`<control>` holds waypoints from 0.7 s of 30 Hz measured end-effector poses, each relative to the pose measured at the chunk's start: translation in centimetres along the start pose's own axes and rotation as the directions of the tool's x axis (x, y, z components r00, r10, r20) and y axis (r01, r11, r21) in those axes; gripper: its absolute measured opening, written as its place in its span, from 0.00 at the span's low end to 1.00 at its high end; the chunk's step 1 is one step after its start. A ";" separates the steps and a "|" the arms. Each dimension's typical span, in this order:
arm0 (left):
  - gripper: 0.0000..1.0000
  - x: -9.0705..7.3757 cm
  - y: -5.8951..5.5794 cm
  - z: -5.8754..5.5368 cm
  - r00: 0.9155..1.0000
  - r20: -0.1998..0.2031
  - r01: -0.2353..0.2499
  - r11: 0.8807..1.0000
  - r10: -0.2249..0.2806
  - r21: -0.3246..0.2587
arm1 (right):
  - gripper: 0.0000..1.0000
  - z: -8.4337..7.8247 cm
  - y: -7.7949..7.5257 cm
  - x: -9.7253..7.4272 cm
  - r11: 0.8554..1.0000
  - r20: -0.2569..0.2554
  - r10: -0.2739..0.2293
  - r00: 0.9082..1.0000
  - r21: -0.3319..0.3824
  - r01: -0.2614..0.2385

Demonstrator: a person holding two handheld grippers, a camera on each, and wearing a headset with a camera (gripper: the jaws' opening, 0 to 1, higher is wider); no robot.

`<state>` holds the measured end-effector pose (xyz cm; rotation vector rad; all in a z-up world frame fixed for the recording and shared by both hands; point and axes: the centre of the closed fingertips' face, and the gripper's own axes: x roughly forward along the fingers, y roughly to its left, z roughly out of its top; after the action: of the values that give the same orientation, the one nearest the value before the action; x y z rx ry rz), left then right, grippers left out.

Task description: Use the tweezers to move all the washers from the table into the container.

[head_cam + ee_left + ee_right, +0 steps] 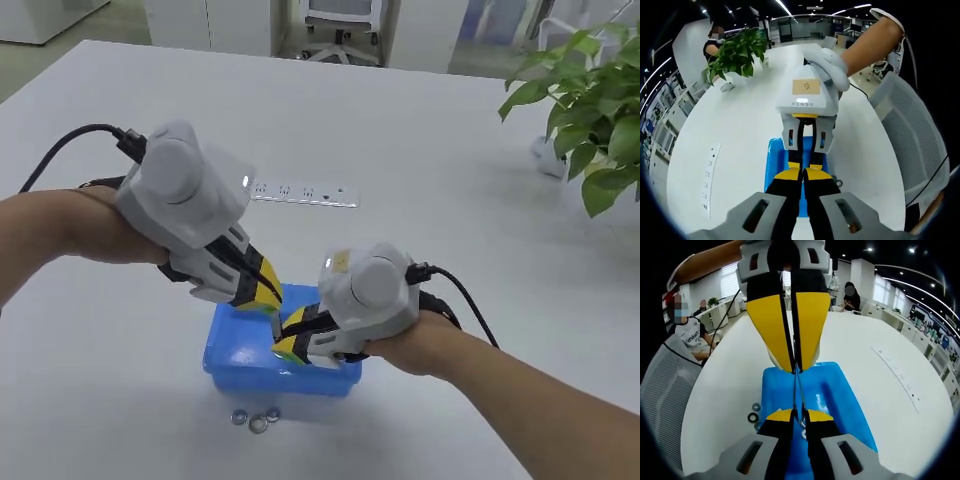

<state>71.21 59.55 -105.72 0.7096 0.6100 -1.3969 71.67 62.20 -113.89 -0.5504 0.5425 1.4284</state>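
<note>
The blue container [236,362] [774,156] [842,390] sits at the near middle of the white table. Both grippers meet tip to tip over it. My left gripper [266,296] [802,176] comes in from the upper left, its yellow jaws close together. My right gripper [292,346] [799,416] faces it from the right. The thin metal tweezers [797,385] run between the two pairs of jaws, and both look shut on them. Three washers [256,418] [753,417] lie on the table just in front of the container.
A white power strip [302,192] [708,172] [896,371] lies beyond the container. A potted plant [590,105] [735,54] stands at the far right edge. A mesh office chair [912,132] [664,390] is beside the table. People sit in the background.
</note>
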 end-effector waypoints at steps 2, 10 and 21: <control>0.05 -0.3 -0.2 0.2 1.000 0.001 -0.001 1.000 0.001 0.004 | 0.11 0.3 0.1 -0.2 1.000 0.003 -0.003 1.000 -0.005 0.003; 0.05 -1.5 -0.7 1.1 1.000 0.006 -0.011 1.000 0.011 0.008 | 0.11 1.4 0.5 -1.2 1.000 0.018 -0.022 1.000 -0.014 0.022; 0.05 -3.0 -2.3 2.5 1.000 0.018 -0.022 1.000 0.021 0.011 | 0.11 3.0 2.1 -2.4 0.999 0.032 -0.037 0.999 -0.038 0.038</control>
<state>68.54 59.54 -102.00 0.7101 0.5791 -1.3865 69.51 62.49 -110.09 -0.5655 0.4781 1.4118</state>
